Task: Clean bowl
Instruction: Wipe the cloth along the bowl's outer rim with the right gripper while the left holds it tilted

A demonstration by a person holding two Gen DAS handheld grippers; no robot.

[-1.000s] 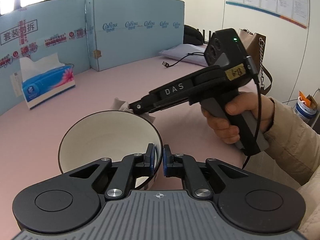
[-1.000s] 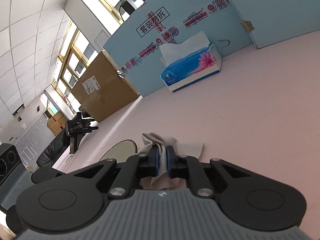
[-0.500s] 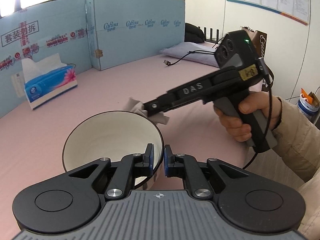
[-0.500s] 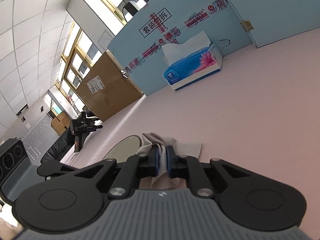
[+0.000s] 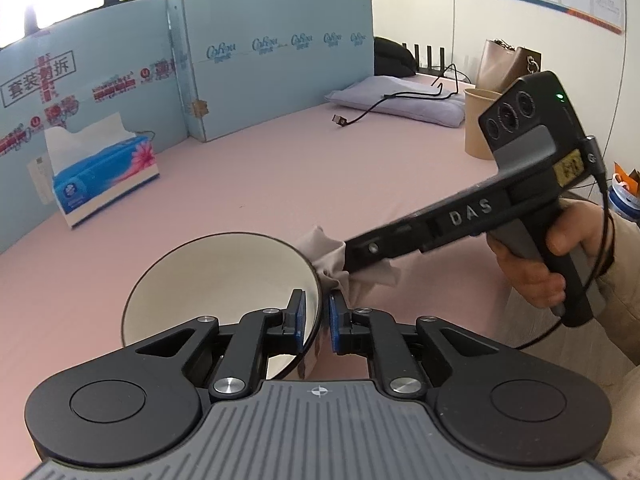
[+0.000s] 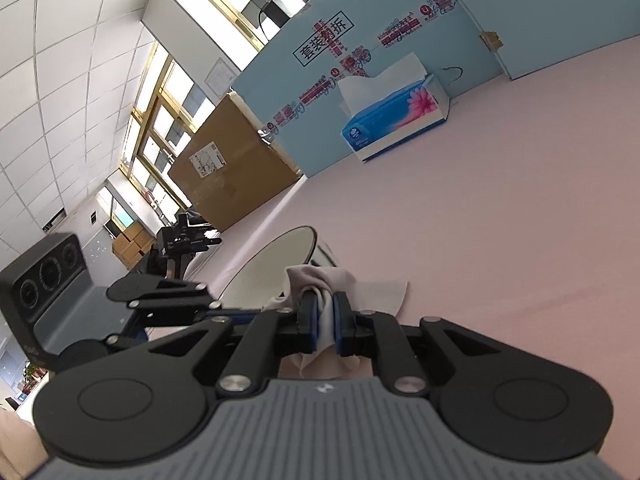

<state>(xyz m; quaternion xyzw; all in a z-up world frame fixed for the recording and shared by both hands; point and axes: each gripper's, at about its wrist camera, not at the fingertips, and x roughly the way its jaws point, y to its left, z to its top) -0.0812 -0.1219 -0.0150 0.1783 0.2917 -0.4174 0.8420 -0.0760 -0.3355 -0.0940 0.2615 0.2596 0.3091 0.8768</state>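
A bowl (image 5: 224, 280), white inside with a dark rim, is tilted above the pink table. My left gripper (image 5: 316, 320) is shut on its near rim, one pad inside and one outside. My right gripper (image 5: 350, 256) is shut on a crumpled beige cloth (image 5: 328, 256) and holds it against the bowl's right rim from outside. In the right wrist view the cloth (image 6: 320, 284) is pinched between the blue pads of my right gripper (image 6: 325, 312), with the bowl (image 6: 272, 268) just ahead and the left gripper (image 6: 208, 312) at the left.
A blue tissue box (image 5: 100, 172) stands at the far left by blue foam panels (image 5: 260, 60). A purple pillow (image 5: 404, 100) with a black cable (image 5: 360, 116) and a brown paper cup (image 5: 480, 124) are at the far right. The pink table (image 5: 280, 176) lies between.
My right gripper with the cloth has come from behind the bowl's far rim round to its right rim, nearer me. The bowl has stayed in the left gripper.
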